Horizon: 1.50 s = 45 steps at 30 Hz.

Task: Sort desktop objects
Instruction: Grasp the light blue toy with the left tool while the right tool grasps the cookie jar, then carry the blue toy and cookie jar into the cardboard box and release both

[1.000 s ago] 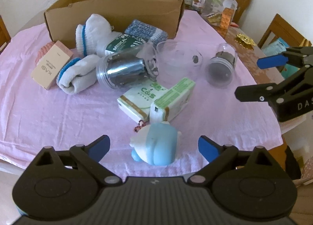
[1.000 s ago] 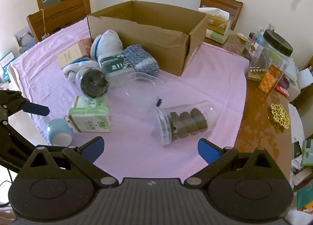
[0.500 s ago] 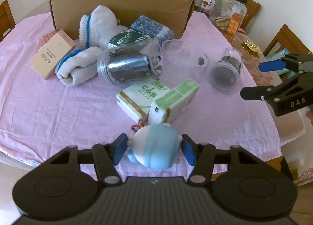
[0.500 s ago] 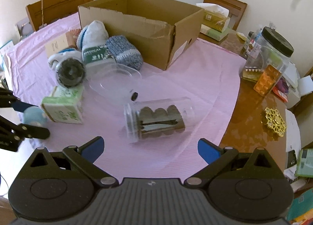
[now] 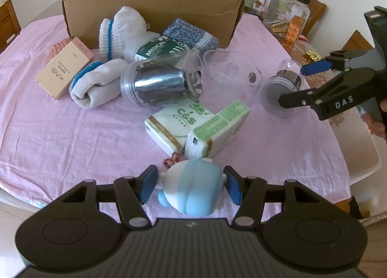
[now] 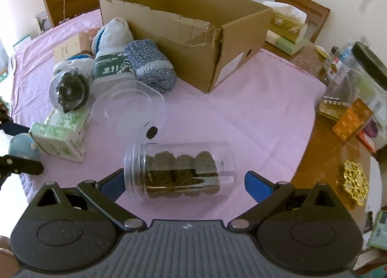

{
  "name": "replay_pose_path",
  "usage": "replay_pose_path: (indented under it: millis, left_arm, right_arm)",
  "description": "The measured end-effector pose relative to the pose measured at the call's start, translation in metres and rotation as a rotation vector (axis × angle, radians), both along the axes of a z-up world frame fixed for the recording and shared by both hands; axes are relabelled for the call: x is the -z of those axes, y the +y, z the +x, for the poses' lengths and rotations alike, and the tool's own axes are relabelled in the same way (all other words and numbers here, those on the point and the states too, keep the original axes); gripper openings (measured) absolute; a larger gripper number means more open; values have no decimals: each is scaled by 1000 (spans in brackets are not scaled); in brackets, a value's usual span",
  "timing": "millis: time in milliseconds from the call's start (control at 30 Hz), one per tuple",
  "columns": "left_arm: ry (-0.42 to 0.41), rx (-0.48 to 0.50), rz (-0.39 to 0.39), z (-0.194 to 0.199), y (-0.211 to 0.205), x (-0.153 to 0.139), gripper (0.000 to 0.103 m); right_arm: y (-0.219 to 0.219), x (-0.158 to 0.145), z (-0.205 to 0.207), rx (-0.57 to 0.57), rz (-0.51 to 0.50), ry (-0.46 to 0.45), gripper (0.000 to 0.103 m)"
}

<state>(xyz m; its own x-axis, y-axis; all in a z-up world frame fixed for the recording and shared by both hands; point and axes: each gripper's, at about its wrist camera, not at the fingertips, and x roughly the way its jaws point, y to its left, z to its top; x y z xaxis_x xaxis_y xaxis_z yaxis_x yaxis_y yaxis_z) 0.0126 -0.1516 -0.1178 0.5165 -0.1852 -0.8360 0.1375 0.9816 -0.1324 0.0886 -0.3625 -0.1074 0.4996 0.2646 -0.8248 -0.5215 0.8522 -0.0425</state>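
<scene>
Desktop objects on pink-clothed tabletop (image 5: 48,133), wooden chairs around. Cardboard box (image 6: 193,43): interior hidden. Cookie jar (image 6: 180,171) on its side btwn right gripper (image 6: 182,182) jaws, wide. Left gripper (image 5: 189,185) jaws clamp blue-white toy (image 5: 193,186).

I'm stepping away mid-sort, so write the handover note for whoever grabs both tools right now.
Left tool: shut on the blue toy at the near table edge; whether it is lifted cannot be told.
Right tool: open, fingers either side of the cookie jar lying on its side; not gripped.
Still on the cloth: tissue packs, foil jar, clear tub, medical bottle, socks, pink box.
Cardboard box: what shows of its inside is bare; its floor is hidden.
Done: seemingly nothing boxed. Left: everything, toy first.
</scene>
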Motion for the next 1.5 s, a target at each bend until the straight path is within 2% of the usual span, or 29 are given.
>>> replay_pose_path:
  millis: [400,700,800,833,1167,1500]
  left_arm:
    - [4,3,5,1,-1,0,58]
    - [13,0,38,-4,2,0,66]
    - [16,-1,14,-6,4,-2,60]
    - [15,5,8,-6,4,-2,54]
    - [16,23,-19,-5,10,-12,51]
    - [-16,80,-15,13,15,-49,51]
  right_arm:
    - [12,9,9,-47,-7,40,103]
    - [11,8,10,-52,-21,50,101]
    - [12,7,11,-50,-24,46,98]
    - [12,6,11,-51,-26,46,96]
    - [19,-1,10,-84,-59,52,96]
    - [16,-31,11,-98,-37,47,96]
